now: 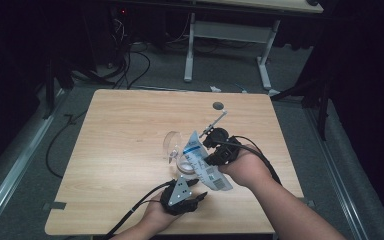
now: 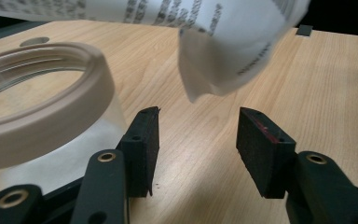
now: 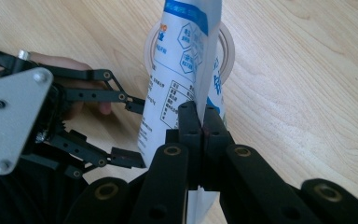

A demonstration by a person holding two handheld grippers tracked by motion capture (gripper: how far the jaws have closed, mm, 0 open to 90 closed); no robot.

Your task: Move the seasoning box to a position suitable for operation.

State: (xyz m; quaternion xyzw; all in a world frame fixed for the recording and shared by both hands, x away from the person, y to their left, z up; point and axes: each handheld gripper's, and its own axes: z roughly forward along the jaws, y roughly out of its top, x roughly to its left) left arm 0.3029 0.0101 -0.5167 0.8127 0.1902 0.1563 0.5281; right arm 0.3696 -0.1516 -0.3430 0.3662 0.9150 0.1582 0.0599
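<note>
A white and blue printed pouch (image 1: 200,159) hangs tilted over the table, with my right gripper (image 1: 212,161) shut on its lower end. In the right gripper view the black jaws (image 3: 198,109) pinch the pouch (image 3: 186,46), whose far end lies over the beige rim of a clear jar (image 3: 228,46). The jar (image 1: 185,166) stands mid-table under the pouch. My left gripper (image 1: 197,189) sits near the front edge, open. Nothing is between its pads (image 2: 198,116); the jar (image 2: 42,112) is close on their left and the pouch (image 2: 223,51) hangs above.
A clear curved piece (image 1: 171,142) stands just behind the jar. A grey round mark (image 1: 218,105) is on the wooden table (image 1: 120,130) farther back. A white desk frame (image 1: 190,50) and floor cables lie beyond the far edge.
</note>
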